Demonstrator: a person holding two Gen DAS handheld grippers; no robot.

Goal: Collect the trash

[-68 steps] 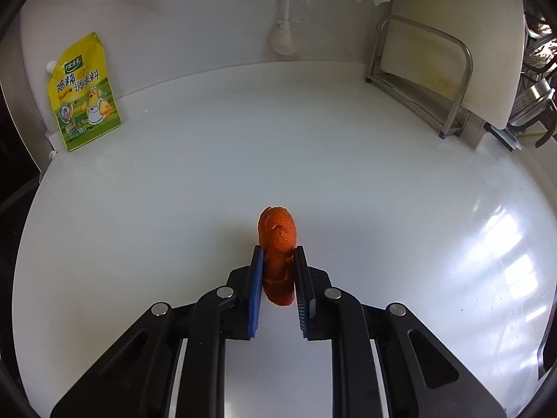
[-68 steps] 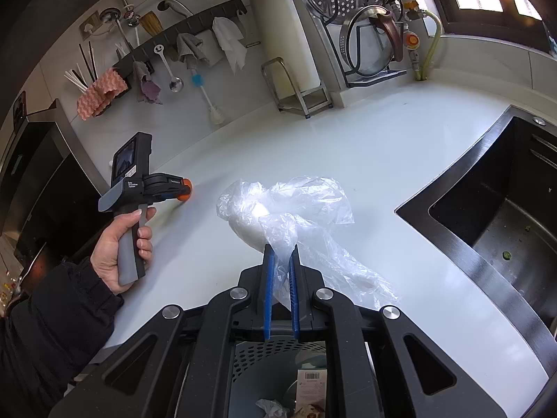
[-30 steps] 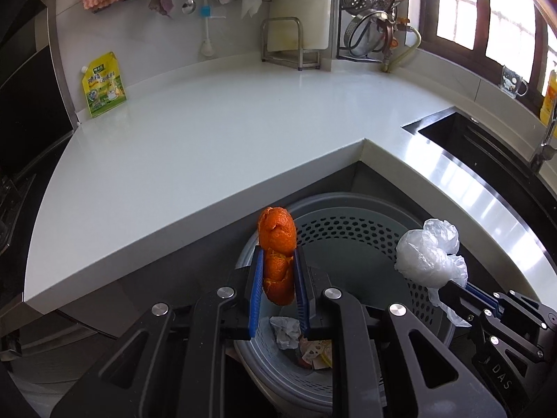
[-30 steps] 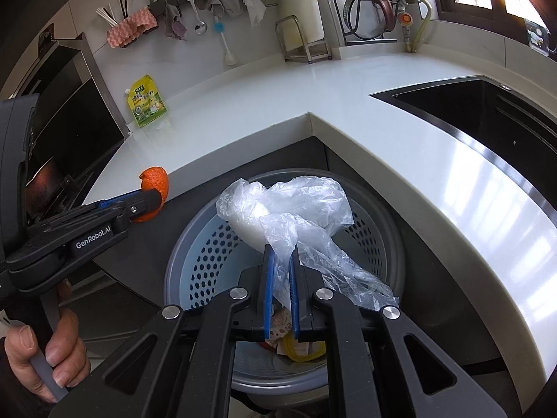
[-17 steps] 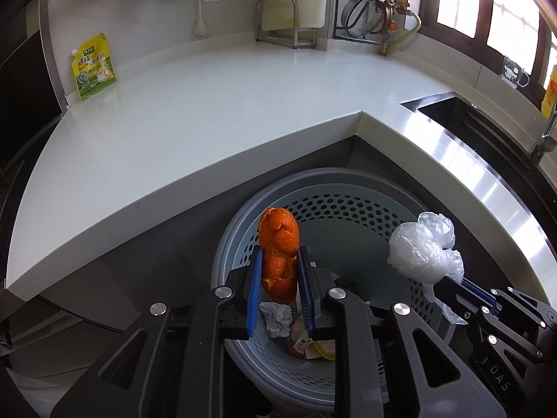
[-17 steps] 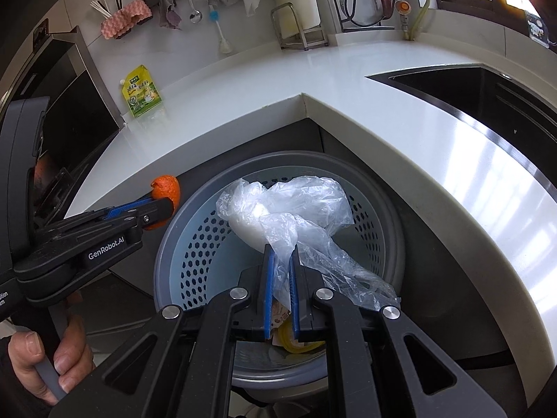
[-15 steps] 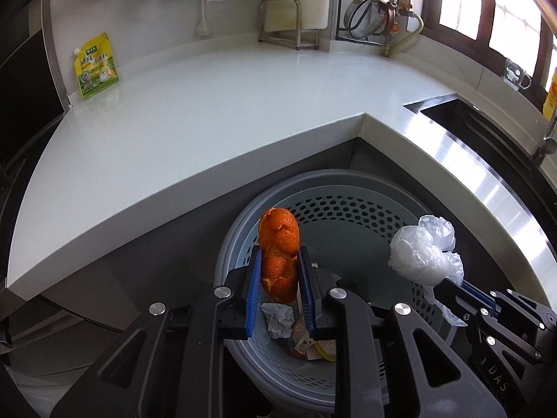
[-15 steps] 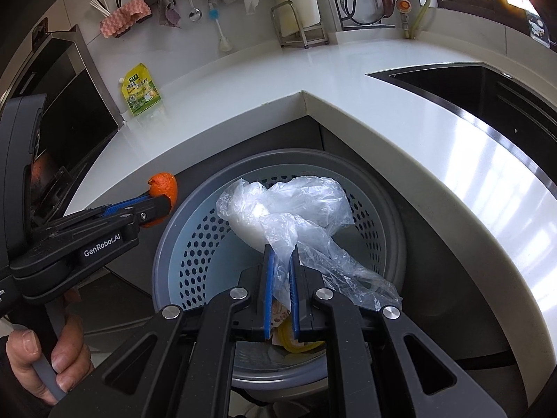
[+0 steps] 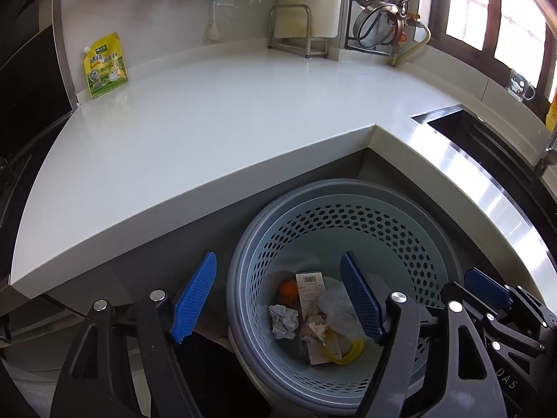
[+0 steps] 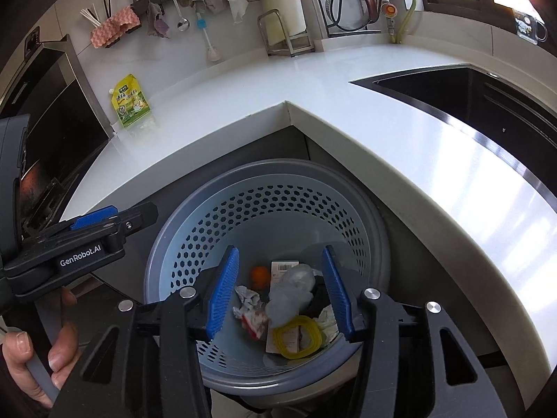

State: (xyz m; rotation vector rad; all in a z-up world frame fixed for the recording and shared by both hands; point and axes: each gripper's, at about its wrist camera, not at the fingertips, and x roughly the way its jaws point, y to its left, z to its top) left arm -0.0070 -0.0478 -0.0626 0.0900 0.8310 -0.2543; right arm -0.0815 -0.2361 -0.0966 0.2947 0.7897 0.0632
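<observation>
1. The left gripper (image 9: 278, 297) hangs over the bin (image 9: 348, 205); its jaws have just been opening and stand wide apart with nothing between them.
2. The right gripper (image 10: 280, 292) is spread too, its jaws also just opened and empty.
3. The peel (image 9: 288, 291) lies on the bin floor, below and between the left fingers (image 9: 193, 299); the bag (image 10: 290, 291), seemingly crumpled, rests beside it among paper scraps, under the gap of the right fingers (image 10: 222, 292).
</observation>
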